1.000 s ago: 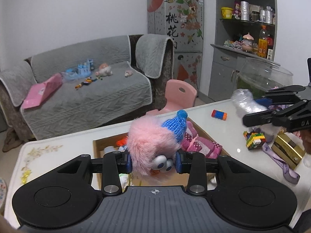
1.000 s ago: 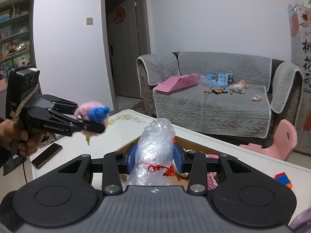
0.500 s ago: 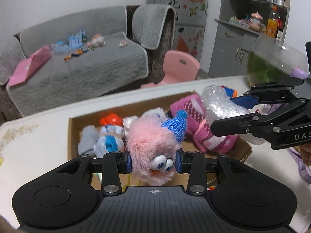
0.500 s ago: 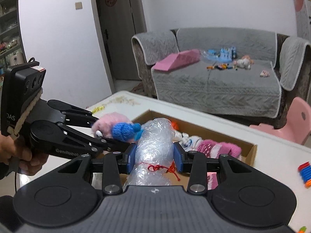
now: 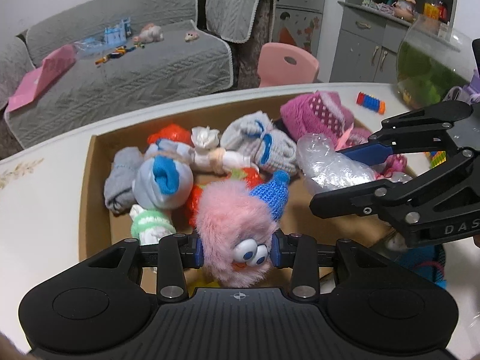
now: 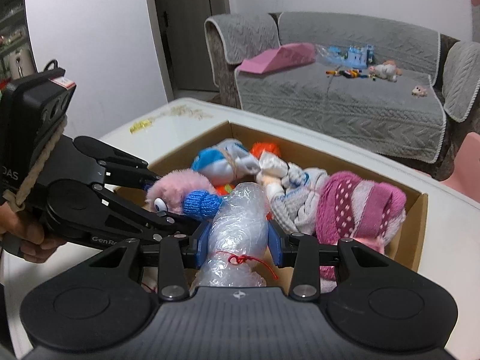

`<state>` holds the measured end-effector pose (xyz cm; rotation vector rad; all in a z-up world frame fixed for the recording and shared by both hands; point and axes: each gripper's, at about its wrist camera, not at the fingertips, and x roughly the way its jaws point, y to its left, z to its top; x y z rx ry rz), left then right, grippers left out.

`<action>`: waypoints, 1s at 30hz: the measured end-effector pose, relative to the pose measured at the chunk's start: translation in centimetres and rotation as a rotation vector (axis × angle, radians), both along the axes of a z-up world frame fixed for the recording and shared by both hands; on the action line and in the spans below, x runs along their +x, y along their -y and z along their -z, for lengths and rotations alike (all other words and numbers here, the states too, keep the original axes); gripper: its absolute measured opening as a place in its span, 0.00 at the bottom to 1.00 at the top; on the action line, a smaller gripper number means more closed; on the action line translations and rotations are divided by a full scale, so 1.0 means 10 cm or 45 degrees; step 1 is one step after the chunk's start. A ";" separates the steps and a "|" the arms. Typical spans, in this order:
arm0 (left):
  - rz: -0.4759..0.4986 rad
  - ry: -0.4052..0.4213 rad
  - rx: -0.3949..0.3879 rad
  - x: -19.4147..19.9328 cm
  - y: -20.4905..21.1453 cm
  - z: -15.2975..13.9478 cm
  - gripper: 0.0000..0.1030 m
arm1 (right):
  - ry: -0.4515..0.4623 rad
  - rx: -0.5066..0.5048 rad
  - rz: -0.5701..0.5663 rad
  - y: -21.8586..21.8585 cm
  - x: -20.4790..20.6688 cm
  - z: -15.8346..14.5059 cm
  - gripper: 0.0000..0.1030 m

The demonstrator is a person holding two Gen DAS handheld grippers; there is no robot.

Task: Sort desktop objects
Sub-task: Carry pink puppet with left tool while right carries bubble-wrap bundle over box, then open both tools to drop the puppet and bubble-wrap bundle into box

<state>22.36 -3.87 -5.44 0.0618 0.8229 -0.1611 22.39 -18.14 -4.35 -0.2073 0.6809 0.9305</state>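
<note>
White glossy bench (image 5: pixel 45 210) before a grey quilted sofa (image 5: pixel 135 60); open brown cardboard box (image 5: pixel 87 186) standing on it.

Item 1: left hand-held gripper (image 5: pixel 237 249), blue pads clamped on a pink fluffy plush toy with googly eyes and a blue knitted hat (image 5: pixel 237 219). A second ago the toy was framed against the sofa and room, above the box; now the box interior fills the view directly beyond the fingers, and the hand-held gripper is pitched steeply down into it. Grip unchanged.

Item 2: right hand-held gripper (image 6: pixel 238 240), blue pads clamped on a clear bubble-wrap bundle tied with red string (image 6: pixel 240 225). Formerly level with the doorway and sofa; now angled down over the box, bundle just above the contents. In the left view it enters from the right, its fingers crossing the box's near right corner.

Item 3: box contents ahead of both hand-held grippers: rolled white-and-blue sock bundles (image 5: pixel 162 180), an orange plastic piece (image 5: pixel 171 133), a magenta fuzzy dotted sock (image 6: pixel 360 210) at the right end.

Item 4: person's hand (image 6: pixel 27 234) wrapped round the left handle, toy just beside the bundle.
</note>
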 end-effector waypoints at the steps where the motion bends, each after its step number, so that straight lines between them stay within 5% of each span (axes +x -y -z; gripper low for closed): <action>1: 0.000 -0.005 -0.003 0.00 0.00 0.02 0.46 | 0.002 -0.012 0.001 -0.01 -0.01 0.03 0.36; 9: 0.002 -0.046 0.002 -0.15 0.04 0.19 0.45 | -0.008 -0.144 -0.014 0.01 -0.21 0.28 0.36; 30: 0.001 0.004 -0.010 -1.03 0.22 0.19 0.53 | -0.067 -0.046 0.002 0.38 -0.75 0.16 0.37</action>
